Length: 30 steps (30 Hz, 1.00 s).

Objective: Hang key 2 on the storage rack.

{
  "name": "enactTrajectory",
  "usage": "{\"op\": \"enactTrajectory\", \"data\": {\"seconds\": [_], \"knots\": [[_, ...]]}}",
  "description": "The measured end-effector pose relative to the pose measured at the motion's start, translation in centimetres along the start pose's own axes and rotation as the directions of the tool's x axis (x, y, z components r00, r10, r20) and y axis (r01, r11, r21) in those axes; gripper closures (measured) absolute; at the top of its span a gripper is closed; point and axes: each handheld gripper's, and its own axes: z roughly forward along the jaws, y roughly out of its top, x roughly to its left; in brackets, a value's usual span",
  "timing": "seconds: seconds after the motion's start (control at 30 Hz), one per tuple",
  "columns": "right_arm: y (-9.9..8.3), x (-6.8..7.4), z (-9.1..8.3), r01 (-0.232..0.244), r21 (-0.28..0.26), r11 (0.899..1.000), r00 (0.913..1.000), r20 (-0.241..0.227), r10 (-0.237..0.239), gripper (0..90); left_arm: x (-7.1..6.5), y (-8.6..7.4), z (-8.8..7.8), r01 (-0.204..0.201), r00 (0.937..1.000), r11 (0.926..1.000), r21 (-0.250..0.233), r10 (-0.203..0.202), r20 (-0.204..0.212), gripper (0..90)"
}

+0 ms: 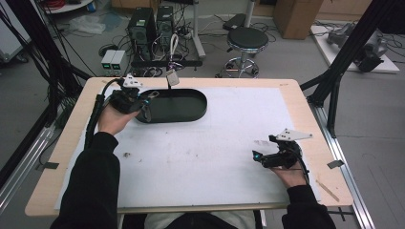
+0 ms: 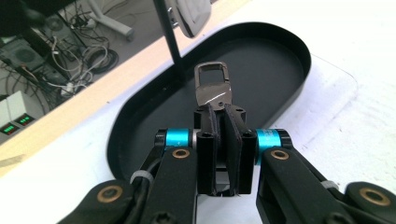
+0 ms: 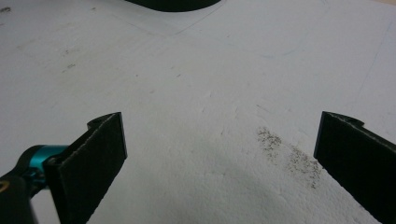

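My left gripper (image 1: 141, 102) (image 2: 219, 114) is shut on a dark metal clasp (image 2: 213, 88) (image 1: 152, 97). The clasp's rectangular loop sticks out past the fingertips. It hangs over the left end of a black oval tray (image 1: 191, 113) (image 2: 273, 70) at the back of the table. My right gripper (image 1: 260, 157) (image 3: 219, 158) rests near the front right of the white mat (image 1: 200, 152). Its jaws stand wide open with nothing between them, over bare mat (image 3: 201, 93).
A thin black post (image 2: 169, 37) rises at the tray's far rim and carries a grey rounded object (image 1: 172, 78) (image 2: 189, 16). A smudge (image 3: 289, 154) marks the mat by the right gripper. Beyond the table stand a stool (image 1: 246, 40) and computer towers (image 1: 143, 26).
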Motion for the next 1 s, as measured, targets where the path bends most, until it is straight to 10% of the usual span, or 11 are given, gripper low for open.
{"op": "enactTrajectory", "data": {"seconds": [1.0], "knots": [[0.0,0.1,0.1,0.004,0.008,1.0,1.0,0.0,-0.004,1.6,2.3,4.5,-0.5,0.046,0.9958,0.9937,-0.102,-0.053,-0.074,83.2]]}}
